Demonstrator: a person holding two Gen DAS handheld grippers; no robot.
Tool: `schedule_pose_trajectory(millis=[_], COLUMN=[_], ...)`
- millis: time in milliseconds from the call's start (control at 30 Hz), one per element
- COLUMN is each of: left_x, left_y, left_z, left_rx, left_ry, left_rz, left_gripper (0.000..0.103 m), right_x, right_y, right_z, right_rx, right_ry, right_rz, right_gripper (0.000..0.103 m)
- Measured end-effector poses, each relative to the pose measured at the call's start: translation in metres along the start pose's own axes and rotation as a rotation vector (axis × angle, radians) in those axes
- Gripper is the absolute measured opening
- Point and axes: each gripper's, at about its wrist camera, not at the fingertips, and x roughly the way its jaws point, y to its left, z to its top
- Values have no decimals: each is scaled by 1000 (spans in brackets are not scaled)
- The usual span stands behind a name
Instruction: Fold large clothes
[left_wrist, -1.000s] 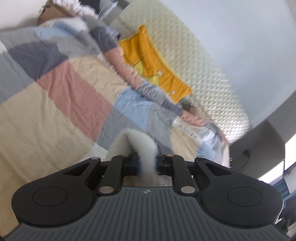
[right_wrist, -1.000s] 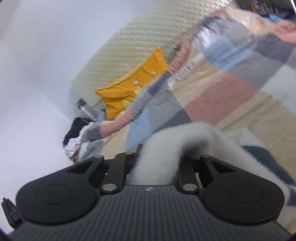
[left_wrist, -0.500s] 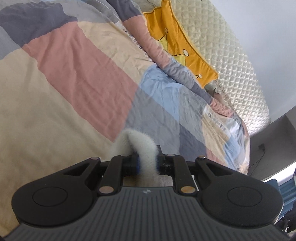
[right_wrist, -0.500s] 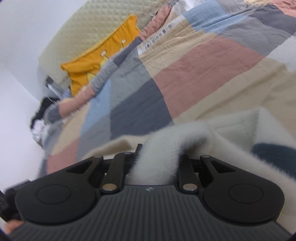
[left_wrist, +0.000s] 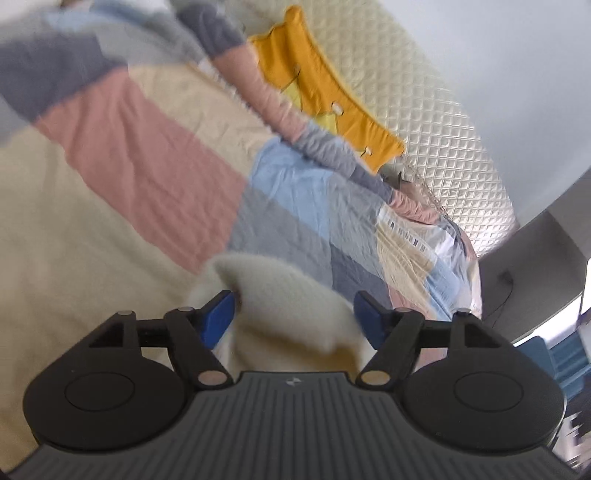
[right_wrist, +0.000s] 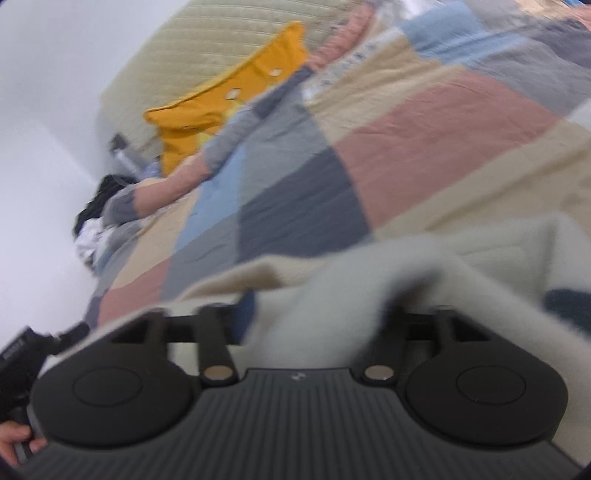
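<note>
On the bed, over the patchwork quilt (left_wrist: 155, 155), the fluffy cream garment (left_wrist: 291, 306) lies between both tongs. Left gripper (left_wrist: 293, 314) and right gripper (right_wrist: 317, 314) are opening — their jaws stand apart, the fleece loose between them, probably let go so the fold settles flat. No containers show — only a yellow pillow (left_wrist: 325, 92) by the headboard (left_wrist: 443, 122).

My right claw (right_wrist: 319, 314) is opening its jaws, and the fluffy white garment (right_wrist: 354, 284) lies loose between them. Beyond it spreads the patchwork quilt (right_wrist: 424, 122). Far ahead to the left, an orange pillow (right_wrist: 225, 99) leans on the quilted headboard (right_wrist: 207, 48).
</note>
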Motion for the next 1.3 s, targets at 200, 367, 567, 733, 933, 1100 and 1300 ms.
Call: schedule_pose_trajectory(millis=[200,367,567,733,933,1100,1300], left_x=[-51,-61,-40,-12,13,31,45], left_y=[-28,-57,-57,-36,-29,-21,-11], left_z=[-14,-50,-72,-62,-44,-27,-18], left_rx=[126,309,394,322,295,268,244], left_ry=[9,81,140,145,103,66,32], left_rz=[-3,42,128,210,258,275,303], left_gripper=[76,76,76,76,76,76,76], right_x=[-24,-49,-68,-46,-9,8,22], right_y=[30,45,54,40,32,24,6], right_z=[-16,-33,-49,-43,-24,-4,17], right_rx=[-94,-129,-229,-260,-258,-265,-213], right_ry=[21,41,83,104,76,20,-46], right_rz=[33,54,-1,-111,-154,-168,-208], right_gripper=[79,78,76,74,74,75,74])
